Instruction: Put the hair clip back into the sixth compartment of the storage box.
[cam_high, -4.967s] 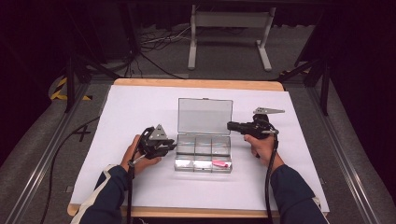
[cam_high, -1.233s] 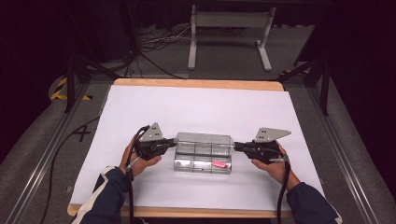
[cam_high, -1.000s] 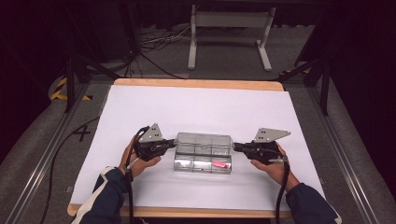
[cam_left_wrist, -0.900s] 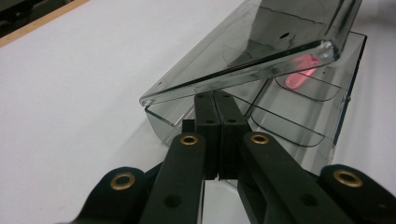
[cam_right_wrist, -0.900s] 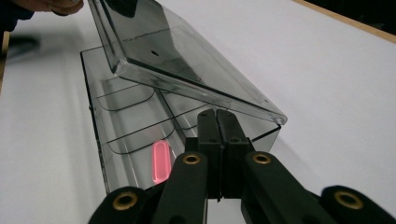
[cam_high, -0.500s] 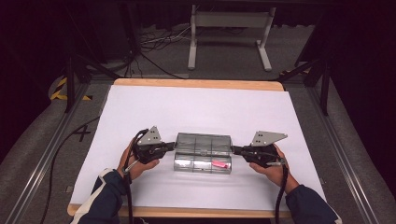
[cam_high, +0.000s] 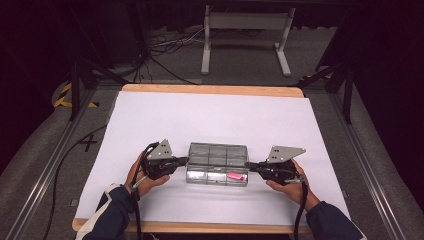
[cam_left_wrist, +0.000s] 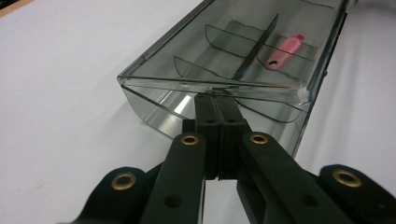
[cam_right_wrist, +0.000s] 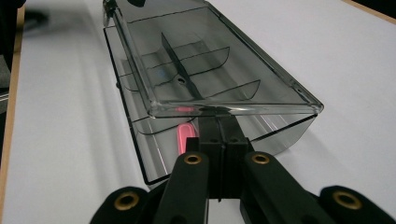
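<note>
Box (cam_high: 217, 164) lid nearly down, a gripper at each short end.
It lies near the desk's front edge, long axis left to right. Left gripper (cam_left_wrist: 217, 103) and right gripper (cam_right_wrist: 217, 122), jaws pressed together, both touch its ends under the lid rim. Pink piece (cam_left_wrist: 285, 50) inside; no writing readable.

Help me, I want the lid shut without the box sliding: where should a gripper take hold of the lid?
Probably at the lid's short end edges, coming in level from either side: the left gripper and right gripper sit there, and the lid hangs partly raised over the clear box.
</note>
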